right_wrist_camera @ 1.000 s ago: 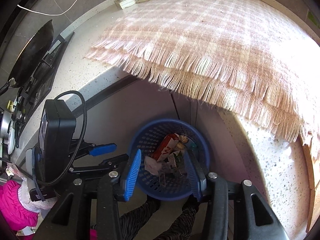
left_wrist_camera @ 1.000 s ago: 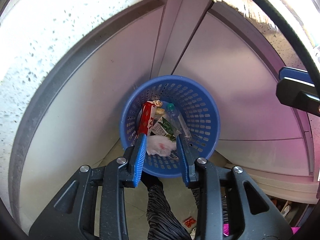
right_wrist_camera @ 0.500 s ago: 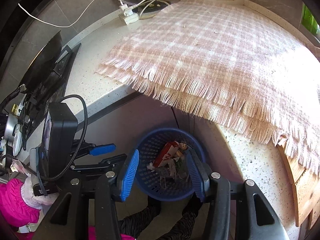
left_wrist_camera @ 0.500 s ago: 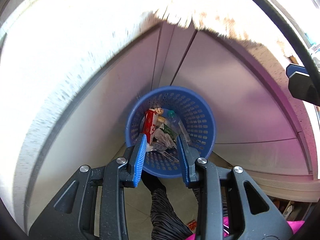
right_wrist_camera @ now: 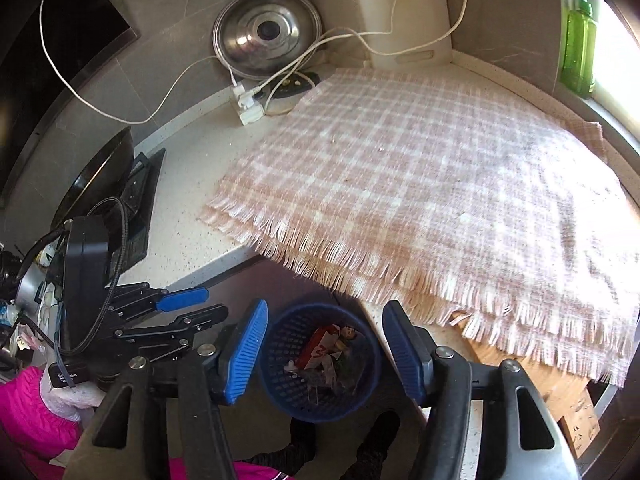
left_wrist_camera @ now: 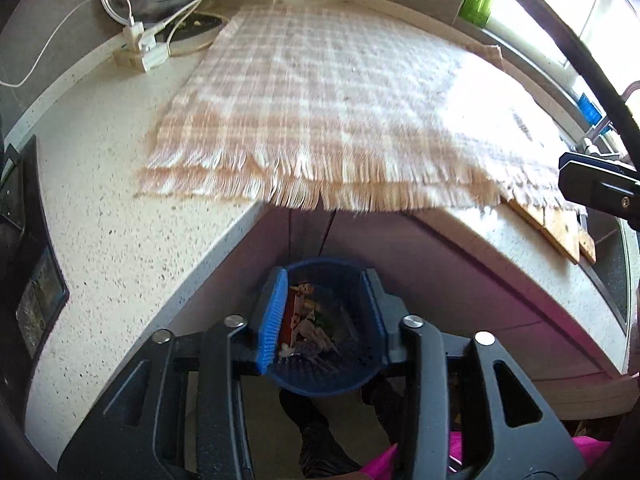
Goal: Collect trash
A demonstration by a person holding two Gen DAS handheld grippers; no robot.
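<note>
Basket (right_wrist_camera: 320, 364), round blue perforated plastic, sits below between right gripper (right_wrist_camera: 326, 350) fingers, holding crumpled trash (right_wrist_camera: 324, 354); both grippers' jaws have just been opening, nothing gripped; left gripper (left_wrist_camera: 326, 316) partly hides basket; fringed plaid cloth (right_wrist_camera: 420, 184) covers speckled desk (right_wrist_camera: 188, 204) ahead.

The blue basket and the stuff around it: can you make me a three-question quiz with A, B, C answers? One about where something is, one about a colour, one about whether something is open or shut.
1. Where is the blue basket?
A. On the counter
B. On the floor below the counter edge
C. On the checked cloth

2. What colour is the bottle by the window?
A. Green
B. Red
C. Black

3. How is the right gripper?
A. Shut on a carton
B. Shut on the cloth
C. Open, holding nothing

Answers:
1 B, the basket stands low in front of the cabinet, under the fringe of the checked cloth.
2 A, it shows bright green.
3 C, its jaws stand apart with only the basket far below between them.
</note>
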